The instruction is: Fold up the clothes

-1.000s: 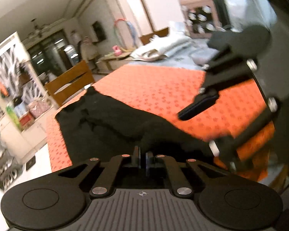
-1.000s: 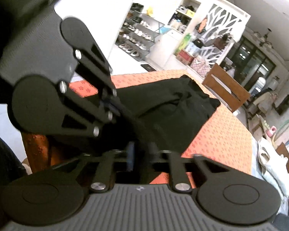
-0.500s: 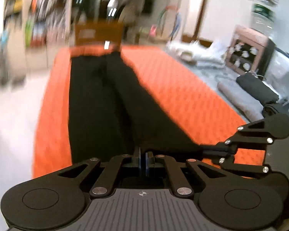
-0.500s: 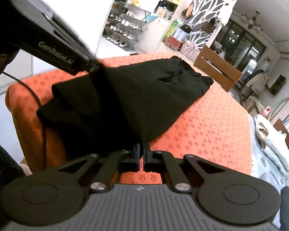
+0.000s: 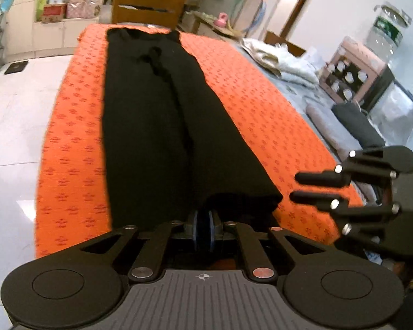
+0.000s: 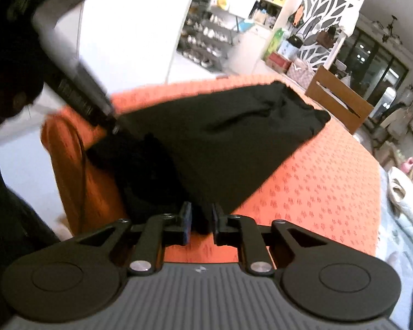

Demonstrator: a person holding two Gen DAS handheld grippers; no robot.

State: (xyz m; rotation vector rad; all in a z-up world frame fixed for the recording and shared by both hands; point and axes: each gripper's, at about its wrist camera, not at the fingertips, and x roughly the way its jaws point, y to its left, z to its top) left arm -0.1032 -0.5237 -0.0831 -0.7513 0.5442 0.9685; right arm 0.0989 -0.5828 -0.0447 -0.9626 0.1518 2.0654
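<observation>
Long black soft-fabric trousers, limp and light, are gripped at lower-centre hem by nearly-closed left gripper; right gripper just parted, unpressed.

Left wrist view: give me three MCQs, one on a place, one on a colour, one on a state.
1. Where is the wooden chair?
A. lying on its side on the floor
B. just beyond the far end of the tablecloth
C. standing on top of the cloth

2. What colour is the tablecloth?
A. orange
B. blue
C. white

3. How do the black trousers lie?
A. rolled into a ball
B. draped over the chair
C. stretched out lengthwise on the cloth

Key:
1 B, its back rises right behind the cloth's far edge.
2 A, patterned orange shows on both sides of the trousers.
3 C, both legs run side by side along the cloth towards the chair.
</observation>
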